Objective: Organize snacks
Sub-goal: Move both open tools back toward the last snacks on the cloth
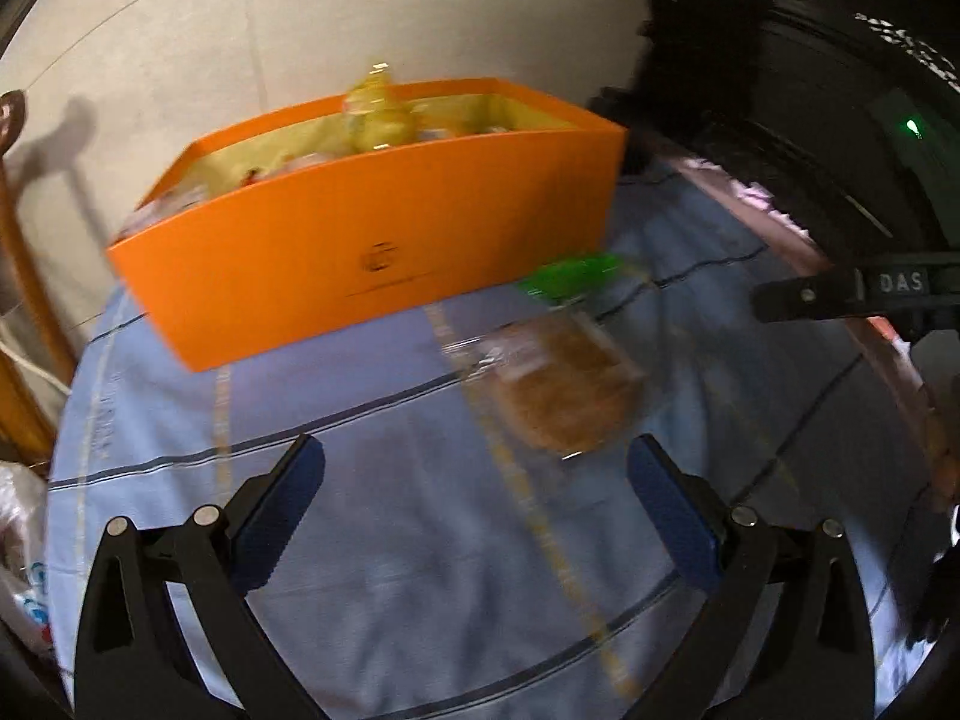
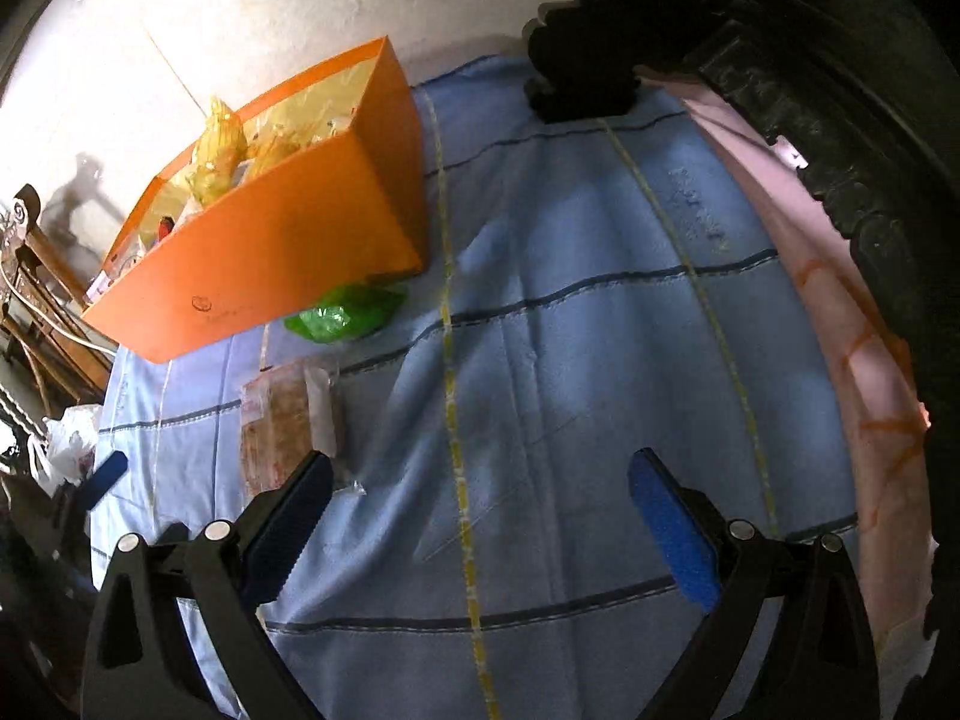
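- Left tongs (image 1: 474,456) are spread wide and hold nothing, hovering over the blue cloth (image 1: 372,570) on the counter; right tongs (image 2: 480,468) are equally wide and empty.
- Orange box (image 1: 360,234) at the left back already holds 1 yellow bag (image 1: 375,117) and other snacks.
- Green packet (image 2: 342,312) lies touching the box's front corner.
- Brown wafer pack (image 1: 558,384) lies flat ahead of the left tongs, slightly right of their centre.
- Risks, as I judge them: the flat, slippery wrapper could slide from the pads; squeezing hard may crush the wafers; the tongs could snag the cloth or nudge the box.
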`<state>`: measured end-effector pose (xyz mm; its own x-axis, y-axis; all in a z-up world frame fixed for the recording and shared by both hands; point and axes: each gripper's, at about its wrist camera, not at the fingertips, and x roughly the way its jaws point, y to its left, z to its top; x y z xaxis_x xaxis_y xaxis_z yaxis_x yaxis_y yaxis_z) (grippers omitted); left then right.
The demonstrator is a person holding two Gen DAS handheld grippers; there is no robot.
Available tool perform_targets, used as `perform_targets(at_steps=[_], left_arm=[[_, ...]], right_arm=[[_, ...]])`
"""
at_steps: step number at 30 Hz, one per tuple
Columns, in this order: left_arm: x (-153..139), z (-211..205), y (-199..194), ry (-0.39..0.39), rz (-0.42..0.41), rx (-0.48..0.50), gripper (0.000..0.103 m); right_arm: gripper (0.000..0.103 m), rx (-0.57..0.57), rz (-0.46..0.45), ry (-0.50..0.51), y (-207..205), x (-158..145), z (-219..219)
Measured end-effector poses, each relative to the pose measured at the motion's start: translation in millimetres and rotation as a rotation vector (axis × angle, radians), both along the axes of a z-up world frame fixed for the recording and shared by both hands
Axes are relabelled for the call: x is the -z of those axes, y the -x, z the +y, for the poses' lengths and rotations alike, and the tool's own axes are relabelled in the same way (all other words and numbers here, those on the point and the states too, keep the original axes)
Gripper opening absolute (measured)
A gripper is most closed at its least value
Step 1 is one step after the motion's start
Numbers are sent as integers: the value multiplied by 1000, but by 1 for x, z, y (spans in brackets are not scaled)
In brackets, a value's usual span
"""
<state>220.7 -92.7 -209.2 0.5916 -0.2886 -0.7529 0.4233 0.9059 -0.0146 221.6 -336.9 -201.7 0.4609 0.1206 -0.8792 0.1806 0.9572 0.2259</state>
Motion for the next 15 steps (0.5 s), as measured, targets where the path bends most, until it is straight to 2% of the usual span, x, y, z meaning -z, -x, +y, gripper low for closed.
perform_targets(at_steps=[5,8,12,15], left_arm=[[5,-39,-16,31,18,-58,99],[10,-62,-26,40,31,-89,99],[26,-87,-34,-20,6,-86,99],[45,-88,-44,-39,36,-110,96]], right_arm=[[99,51,-67,26,7,-19,-8],[99,62,-73,40,8,-24,-14],[99,56,-64,68,0,-29,-17],[99,64,-66,68,-13,-33,-21]])
